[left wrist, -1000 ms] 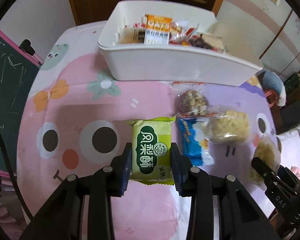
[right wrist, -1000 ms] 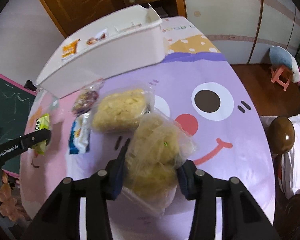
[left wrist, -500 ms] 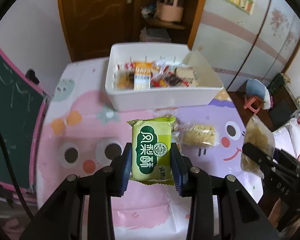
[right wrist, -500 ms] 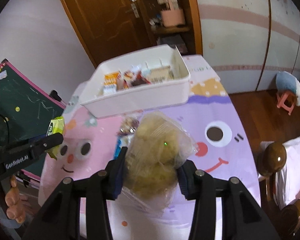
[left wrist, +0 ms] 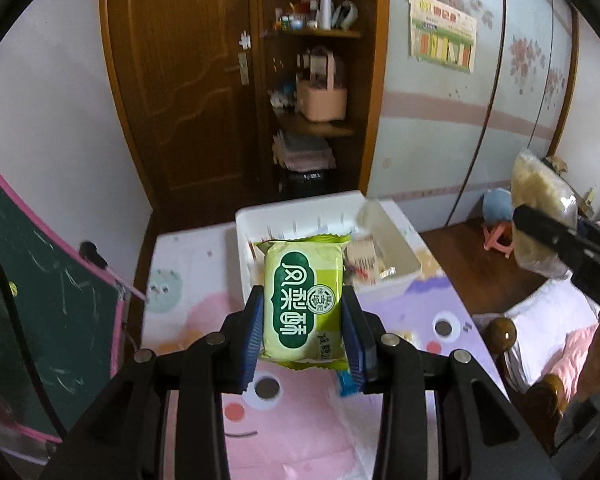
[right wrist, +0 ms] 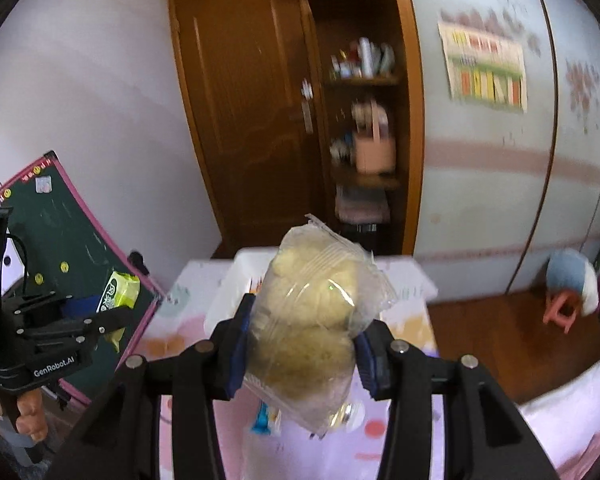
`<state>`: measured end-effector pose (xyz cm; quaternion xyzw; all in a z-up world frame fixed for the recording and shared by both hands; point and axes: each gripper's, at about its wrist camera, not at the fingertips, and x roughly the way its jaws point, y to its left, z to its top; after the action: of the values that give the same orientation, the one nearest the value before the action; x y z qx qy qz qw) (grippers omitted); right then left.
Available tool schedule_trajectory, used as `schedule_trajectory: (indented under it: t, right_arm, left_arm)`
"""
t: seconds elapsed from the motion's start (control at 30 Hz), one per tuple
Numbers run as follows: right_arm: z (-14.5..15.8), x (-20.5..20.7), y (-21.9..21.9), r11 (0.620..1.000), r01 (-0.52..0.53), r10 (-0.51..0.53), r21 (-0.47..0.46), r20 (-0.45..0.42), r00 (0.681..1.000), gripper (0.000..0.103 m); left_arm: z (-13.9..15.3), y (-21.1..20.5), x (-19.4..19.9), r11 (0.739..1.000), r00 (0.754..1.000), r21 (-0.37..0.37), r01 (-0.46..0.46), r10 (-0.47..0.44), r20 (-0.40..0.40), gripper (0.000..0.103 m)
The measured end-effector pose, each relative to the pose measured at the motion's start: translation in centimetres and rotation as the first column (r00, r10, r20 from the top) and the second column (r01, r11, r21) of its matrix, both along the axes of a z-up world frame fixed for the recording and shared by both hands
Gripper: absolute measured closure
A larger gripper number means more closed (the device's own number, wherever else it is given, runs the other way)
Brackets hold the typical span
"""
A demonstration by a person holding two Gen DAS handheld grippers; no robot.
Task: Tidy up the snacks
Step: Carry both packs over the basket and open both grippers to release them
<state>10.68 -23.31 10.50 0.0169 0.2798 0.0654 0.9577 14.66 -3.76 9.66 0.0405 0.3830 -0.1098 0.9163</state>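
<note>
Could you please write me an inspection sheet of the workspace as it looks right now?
Surface: table under a pink and purple cartoon-face cloth.
Job's things: green packet and clear bag held aloft; white bin holds snacks; blue packet lies on the cloth.
Clutter: nothing seen.
Grippers: left gripper shut on the green packet; right gripper shut on the clear bag.
Cables: black cable at left edge.
Surroundings: chalkboard, wooden door, shelves, pink stool.

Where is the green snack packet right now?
The green snack packet is clamped in the left gripper, lifted above the cartoon tablecloth, in front of the white bin in the left wrist view.
</note>
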Motion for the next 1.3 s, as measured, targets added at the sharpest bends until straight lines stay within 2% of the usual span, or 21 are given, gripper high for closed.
schedule_trajectory:
  t: [0.13,0.23,0.37,0.47,0.63,0.77,0.9,1.03,1.07,1.1,1.13,1.17,1.2,1.3]
  right_arm:
    - [3.1,2.5,0.9,0.998,-0.003,0.005,-0.058,0.04,0.999,0.058]
    - [4.6,4.6,1.5,0.996,-0.003,0.007,-0.087,0.044,0.999,0.058]
    - [5.0,8.3,2.3,0.99,0.013,-0.008,-0.141,0.04,0.999,0.058]
    - [4.1,11.6,2.6,0.99,0.017,-0.015,-0.143,0.018,1.0,0.058]
    - [1.5,17.0,2.3,0.992,0.034,-0.038,-0.124,-0.036,0.999,0.058]
    - [-0.9,21.0,1.4,0.996,0.049,-0.055,-0.07,-0.089,0.995,0.058]
    - [-3.5,23.7,1.0,0.997,0.055,-0.061,-0.047,-0.14,0.988,0.058]
    - [-5.8,25.5,1.0,0.997,0.055,-0.064,-0.05,-0.195,0.979,0.058]
    - [-6.3,25.8,1.0,0.998,0.054,-0.061,-0.04,-0.213,0.975,0.058]
    - [-6.9,26.2,0.9,0.998,0.051,-0.056,-0.029,-0.235,0.97,0.057]
    - [-7.5,26.5,0.8,0.999,0.047,-0.049,-0.017,-0.257,0.965,0.056]
    - [-7.8,26.6,0.8,0.999,0.044,-0.045,-0.01,-0.27,0.962,0.052]
    - [-8.2,26.6,0.8,0.999,0.051,-0.051,-0.01,-0.278,0.959,0.043]
    - [-8.6,26.2,0.8,0.998,0.054,-0.056,-0.017,-0.273,0.96,0.029]
  left_arm:
    - [2.2,-0.1,2.4,1.0,1.0,0.009,-0.014,0.014,0.005,0.068]
    - [3.3,-0.6,5.0,0.998,0.999,0.052,-0.042,0.041,0.03,0.068]
    - [4.3,-1.1,9.4,0.991,0.994,0.089,-0.096,0.09,0.065,0.068]
    - [3.9,-1.2,12.5,0.988,0.991,0.092,-0.124,0.118,0.063,0.068]
    - [0.9,-2.0,18.2,0.982,0.989,0.113,-0.149,0.147,0.026,0.068]
    - [-4.0,-2.7,21.9,0.984,0.986,0.104,-0.146,0.153,-0.068,0.068]
    - [-8.4,-3.3,24.3,0.982,0.975,0.121,-0.146,0.164,-0.153,0.068]
    - [-11.1,-3.9,25.8,0.977,0.969,0.151,-0.148,0.174,-0.178,0.068]
    - [-11.6,-4.1,26.1,0.976,0.968,0.157,-0.149,0.176,-0.177,0.065]
    - [-11.8,-4.0,26.1,0.976,0.968,0.161,-0.15,0.177,-0.176,0.051]
    - [-12.0,-4.3,26.3,0.975,0.968,0.164,-0.15,0.179,-0.175,0.025]
    - [-12.1,-4.4,26.5,0.974,0.969,0.165,-0.152,0.18,-0.17,0.014]
    - [-12.1,-4.4,26.4,0.974,0.971,0.166,-0.156,0.182,-0.157,0.008]
    - [-11.9,-4.2,26.2,0.972,0.972,0.174,-0.159,0.185,-0.145,0.008]
